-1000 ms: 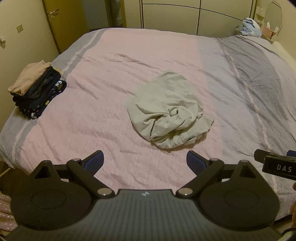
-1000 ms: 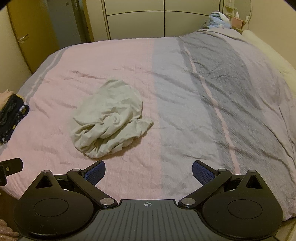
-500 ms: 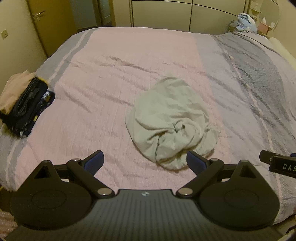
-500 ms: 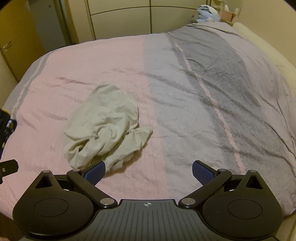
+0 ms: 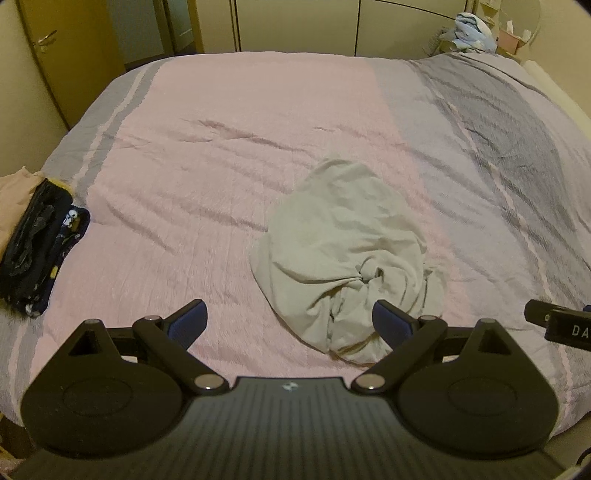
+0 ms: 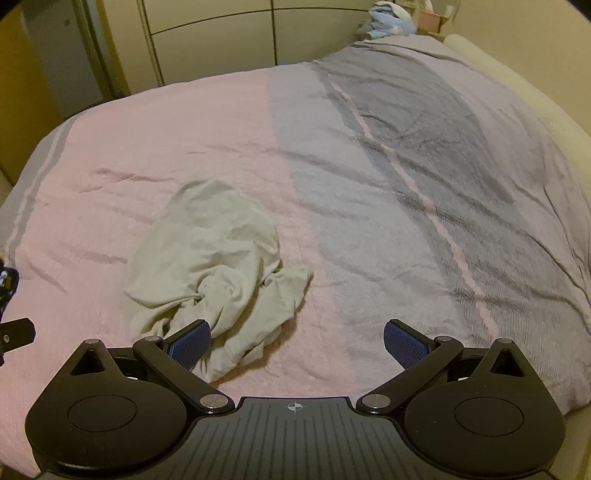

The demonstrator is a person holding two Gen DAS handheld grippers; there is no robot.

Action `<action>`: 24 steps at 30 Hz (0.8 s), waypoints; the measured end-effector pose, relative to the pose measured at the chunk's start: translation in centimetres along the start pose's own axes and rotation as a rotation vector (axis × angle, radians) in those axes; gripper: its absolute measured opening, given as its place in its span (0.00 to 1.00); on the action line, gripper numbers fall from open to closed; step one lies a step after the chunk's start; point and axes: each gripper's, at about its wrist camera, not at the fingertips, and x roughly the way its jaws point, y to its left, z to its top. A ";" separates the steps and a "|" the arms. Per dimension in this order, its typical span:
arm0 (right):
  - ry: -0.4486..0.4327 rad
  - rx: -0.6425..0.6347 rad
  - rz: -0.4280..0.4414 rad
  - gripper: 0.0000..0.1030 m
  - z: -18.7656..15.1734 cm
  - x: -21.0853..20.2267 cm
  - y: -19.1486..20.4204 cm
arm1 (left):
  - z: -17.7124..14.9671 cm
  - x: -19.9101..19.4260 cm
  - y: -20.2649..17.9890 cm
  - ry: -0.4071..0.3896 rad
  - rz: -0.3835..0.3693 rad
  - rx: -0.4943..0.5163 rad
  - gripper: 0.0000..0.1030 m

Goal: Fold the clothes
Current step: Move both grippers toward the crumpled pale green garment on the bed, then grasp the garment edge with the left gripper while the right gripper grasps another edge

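Pale grey-green crumpled cotton garment [image 5: 347,254] lies bunched on the pink-and-grey striped bed [image 5: 221,147], now looming closer than a second ago as both left tongs [image 5: 288,319] and right tongs [image 6: 297,341], wide open and empty, near it, likely to grasp.

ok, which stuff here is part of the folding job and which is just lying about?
In the job:
- crumpled pale garment on the bed cover
- left tongs and right tongs, both open, empty
- folded pile at the bed's left edge, apparently done

Lying about:
- blue cloth bundle beyond the far corner
- wardrobe doors
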 end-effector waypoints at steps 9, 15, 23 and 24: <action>-0.022 0.130 0.074 1.00 -0.5 2.0 -0.9 | 0.6 4.1 3.2 0.039 -0.051 0.011 0.92; -0.025 0.228 0.140 0.99 -1.2 3.6 -1.7 | 0.4 7.8 5.1 0.088 -0.085 0.014 0.90; 0.061 0.229 0.159 0.83 -1.6 7.4 -1.1 | 0.8 12.9 6.3 0.153 -0.130 -0.032 0.84; 0.070 0.238 0.160 0.83 -1.7 7.9 -1.2 | 0.8 13.5 6.4 0.159 -0.135 -0.041 0.84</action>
